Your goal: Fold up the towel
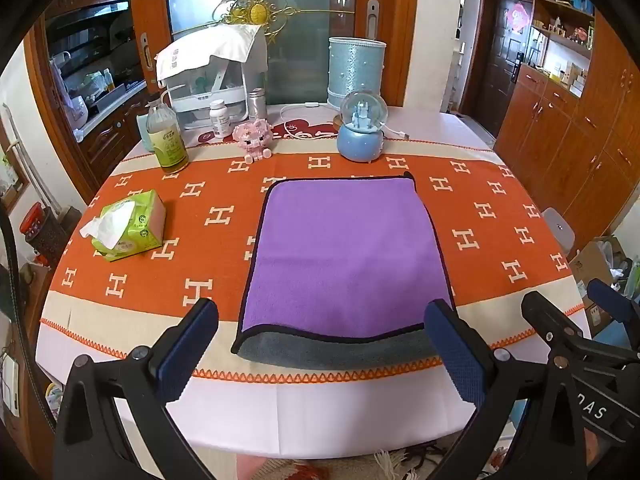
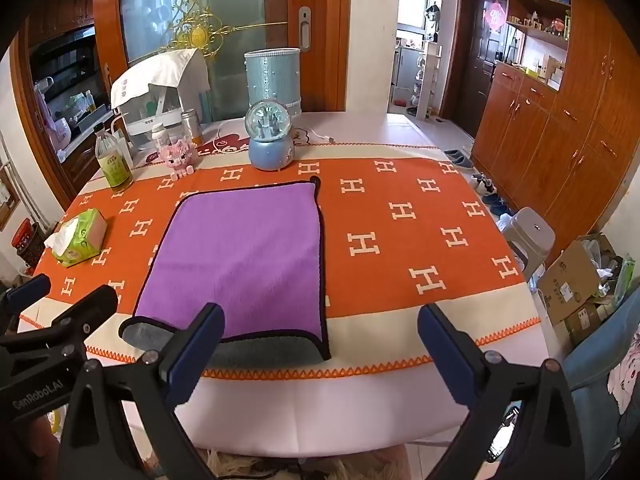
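Both grippers I am running stand wide open and hold nothing: my left gripper (image 1: 322,344) hangs over the near edge of the table, its blue pads (image 1: 454,354) spread to either side of the towel's near end, and my right gripper (image 2: 320,350) hangs beside it, its left finger in front of the towel's near edge. From the left camera I see the right gripper (image 1: 576,304) just off to the right.

Under them is the table (image 1: 304,420), covered by an orange cloth (image 1: 480,216) with a pale H pattern. On that cloth, in the middle, lies the purple towel (image 1: 348,252), flat, dark-trimmed, with a strip of its grey side (image 1: 340,350) showing along the near end.

Behind the towel I see a tall pale-blue cylinder (image 1: 356,70), then a blue snow globe (image 1: 362,128) near the towel's far edge. To the left sit a green tissue pack (image 1: 128,226), a bottle with a green label (image 1: 168,140) and a small pink toy pig (image 1: 256,138).
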A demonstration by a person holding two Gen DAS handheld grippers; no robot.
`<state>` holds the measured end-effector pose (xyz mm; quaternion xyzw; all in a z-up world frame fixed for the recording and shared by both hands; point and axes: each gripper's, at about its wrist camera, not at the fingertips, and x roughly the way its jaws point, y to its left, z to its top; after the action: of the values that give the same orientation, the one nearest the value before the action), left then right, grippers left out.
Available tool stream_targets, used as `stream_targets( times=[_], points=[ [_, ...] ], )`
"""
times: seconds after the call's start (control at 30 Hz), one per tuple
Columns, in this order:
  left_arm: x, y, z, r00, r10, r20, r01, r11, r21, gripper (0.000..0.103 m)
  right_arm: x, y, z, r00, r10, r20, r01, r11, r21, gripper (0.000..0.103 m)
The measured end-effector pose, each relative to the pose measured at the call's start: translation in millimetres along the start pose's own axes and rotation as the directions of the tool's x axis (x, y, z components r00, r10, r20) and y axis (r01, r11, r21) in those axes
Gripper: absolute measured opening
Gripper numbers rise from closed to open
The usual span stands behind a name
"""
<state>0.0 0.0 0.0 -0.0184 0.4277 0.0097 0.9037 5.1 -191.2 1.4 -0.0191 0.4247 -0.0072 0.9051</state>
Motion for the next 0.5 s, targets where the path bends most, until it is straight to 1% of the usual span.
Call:
stream_targets(
  times=[0.5],
  points=[
    [-0.5,-1.5,-0.2,1.000,0.004,0.004,-0.004,1.000,0.004,0.102,2.4,-0.1,-0.9,1.000,0.002,-0.001,-0.002,1.000,0.002,0.098]
  ],
)
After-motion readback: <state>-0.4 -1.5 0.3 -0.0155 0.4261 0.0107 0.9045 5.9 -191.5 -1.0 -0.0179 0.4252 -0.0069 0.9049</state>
